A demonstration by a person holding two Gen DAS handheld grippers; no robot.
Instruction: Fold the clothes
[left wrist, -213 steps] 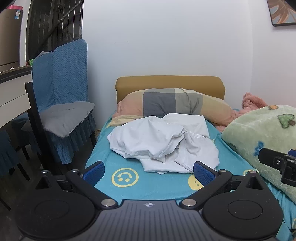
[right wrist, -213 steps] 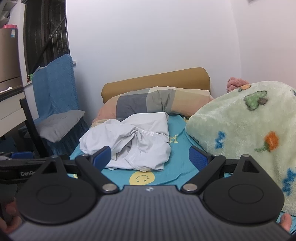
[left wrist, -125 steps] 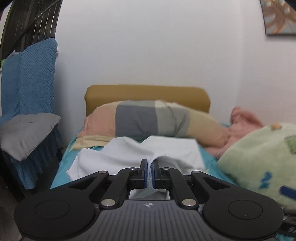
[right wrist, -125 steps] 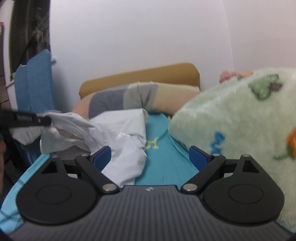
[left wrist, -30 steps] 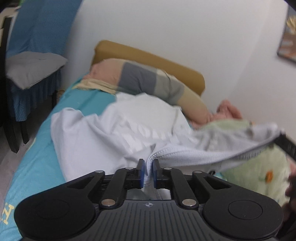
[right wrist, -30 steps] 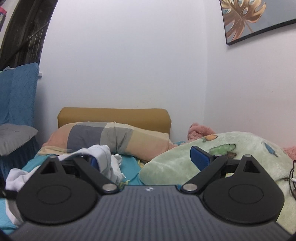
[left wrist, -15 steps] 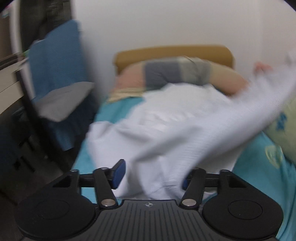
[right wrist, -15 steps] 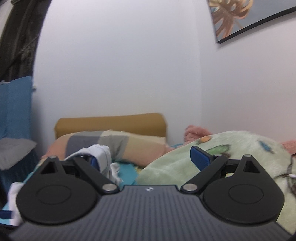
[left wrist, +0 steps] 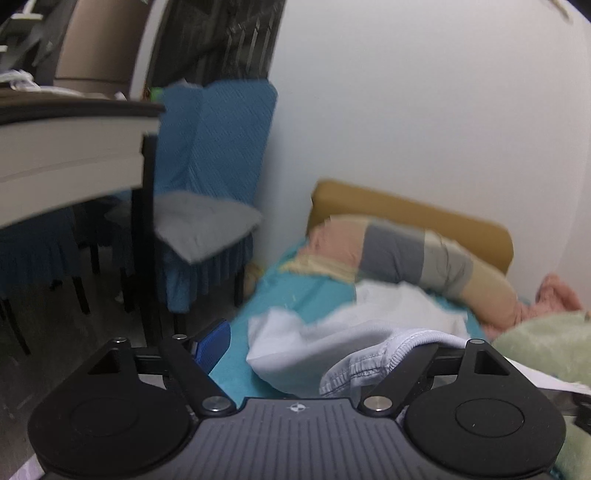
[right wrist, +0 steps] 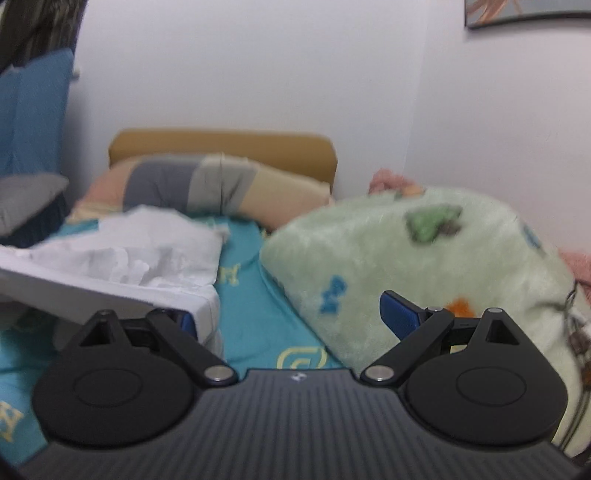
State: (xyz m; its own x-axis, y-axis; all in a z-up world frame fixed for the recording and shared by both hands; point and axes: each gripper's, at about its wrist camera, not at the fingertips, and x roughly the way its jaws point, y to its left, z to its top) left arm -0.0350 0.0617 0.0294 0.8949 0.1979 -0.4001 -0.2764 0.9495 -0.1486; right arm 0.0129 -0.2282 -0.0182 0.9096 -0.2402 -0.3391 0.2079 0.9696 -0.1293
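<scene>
Left wrist view: a white garment [left wrist: 332, 343] lies crumpled on the teal bed sheet [left wrist: 295, 295], its ribbed hem draped over the right finger of the left gripper [left wrist: 325, 354]. The jaws are opening, spread wide; cloth lies between them near the right finger, but the pads do not press on it. The left blue pad [left wrist: 212, 341] shows clear of the fabric, the right pad is hidden under the hem. Beyond the garment, a patchwork pillow [left wrist: 406, 254] in pink, grey and beige lies against a mustard headboard [left wrist: 406, 210]. A pale green fleece blanket [left wrist: 546, 339] bulks at the right edge, with pink cloth [left wrist: 557, 295] behind it. To the left of the bed stands a chair with a blue cover [left wrist: 218, 147] and a grey cushion [left wrist: 203, 225], and nearer still the edge of a white worktop [left wrist: 66, 155]. The picture is blurred. Right wrist view: the same garment [right wrist: 129, 258] spreads across the left part of the sheet [right wrist: 258, 314], one edge pulled taut and hanging over the left finger of the right gripper [right wrist: 291, 317]. Its jaws stand wide apart; the right pad [right wrist: 399, 310] is bare in front of the green blanket [right wrist: 424, 258], and the cloth rests against the left finger only, not clamped. The pillow [right wrist: 221, 184] and headboard [right wrist: 221, 144] sit behind, and a framed picture [right wrist: 528, 11] hangs on the wall at top right.
</scene>
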